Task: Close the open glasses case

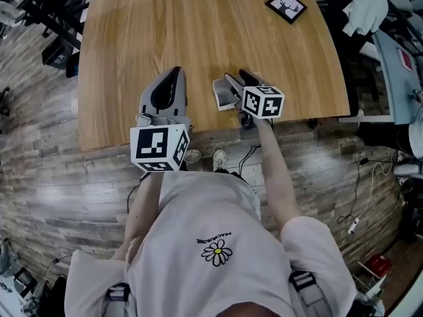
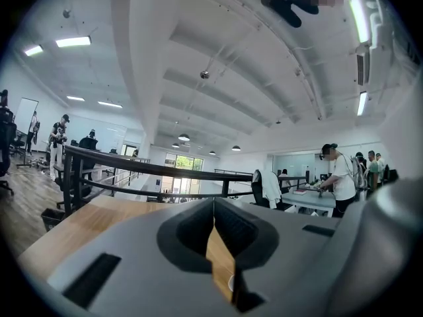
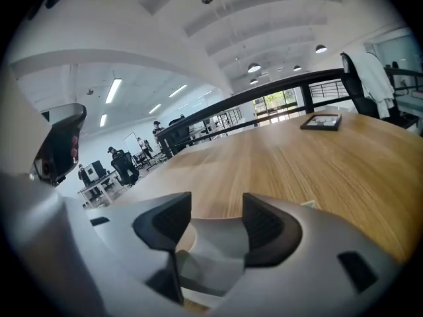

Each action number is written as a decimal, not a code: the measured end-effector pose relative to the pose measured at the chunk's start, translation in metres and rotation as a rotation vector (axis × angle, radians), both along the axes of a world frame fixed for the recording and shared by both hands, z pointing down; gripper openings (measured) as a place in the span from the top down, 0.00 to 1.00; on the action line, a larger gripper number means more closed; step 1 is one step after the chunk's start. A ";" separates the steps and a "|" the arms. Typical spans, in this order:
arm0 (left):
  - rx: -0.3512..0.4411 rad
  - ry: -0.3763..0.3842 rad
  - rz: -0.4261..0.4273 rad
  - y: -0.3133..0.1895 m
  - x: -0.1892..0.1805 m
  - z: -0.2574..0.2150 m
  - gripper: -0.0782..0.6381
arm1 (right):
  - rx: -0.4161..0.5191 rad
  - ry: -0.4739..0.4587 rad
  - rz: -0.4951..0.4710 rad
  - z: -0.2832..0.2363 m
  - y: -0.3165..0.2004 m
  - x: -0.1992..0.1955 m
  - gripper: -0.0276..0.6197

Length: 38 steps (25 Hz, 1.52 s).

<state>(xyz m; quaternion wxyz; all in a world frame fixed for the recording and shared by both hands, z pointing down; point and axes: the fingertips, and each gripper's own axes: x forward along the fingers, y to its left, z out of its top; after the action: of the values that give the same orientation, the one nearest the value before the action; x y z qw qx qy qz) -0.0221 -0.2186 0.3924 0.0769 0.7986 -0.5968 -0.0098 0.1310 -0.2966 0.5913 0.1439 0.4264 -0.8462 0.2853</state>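
Note:
The glasses case [image 1: 223, 95], pale grey and standing open, lies near the front edge of the wooden table [image 1: 198, 32]. My right gripper [image 1: 236, 84] is over it with its jaws wide apart. In the right gripper view the case's grey shell [image 3: 211, 249] shows low between the two dark pads [image 3: 165, 223] of the right gripper [image 3: 215, 207], and neither pad presses on it. My left gripper [image 1: 176, 72] rests to the left of the case, apart from it. Its jaws are shut on nothing, the tips meeting in the left gripper view [image 2: 213, 207].
A small black picture frame [image 1: 286, 5] lies at the table's far right, also seen across the table top [image 3: 297, 164] as a flat frame [image 3: 322, 121]. Chairs, desks and people stand beyond the table. The front table edge [image 1: 198, 137] is just behind both grippers.

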 end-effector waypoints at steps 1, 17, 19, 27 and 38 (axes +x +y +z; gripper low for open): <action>0.001 0.002 -0.003 0.001 -0.002 0.000 0.87 | 0.000 0.006 -0.002 0.000 0.000 -0.001 0.60; 0.012 0.009 0.002 0.003 -0.005 -0.002 0.87 | 0.023 0.062 -0.003 0.002 0.013 -0.002 0.62; 0.008 0.012 0.005 0.003 -0.004 0.000 0.87 | 0.023 0.072 -0.007 0.001 0.016 -0.001 0.62; 0.004 0.017 0.029 0.003 0.005 0.002 0.87 | 0.024 0.088 -0.009 0.000 0.037 0.006 0.63; 0.008 0.021 0.072 0.002 0.022 0.004 0.87 | 0.007 0.067 0.022 0.006 0.067 0.017 0.63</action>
<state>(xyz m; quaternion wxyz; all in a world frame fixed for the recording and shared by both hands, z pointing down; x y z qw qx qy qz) 0.0001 -0.2170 0.3962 0.0803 0.8198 -0.5668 -0.0175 0.1478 -0.2300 0.5972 0.1674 0.4453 -0.8372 0.2697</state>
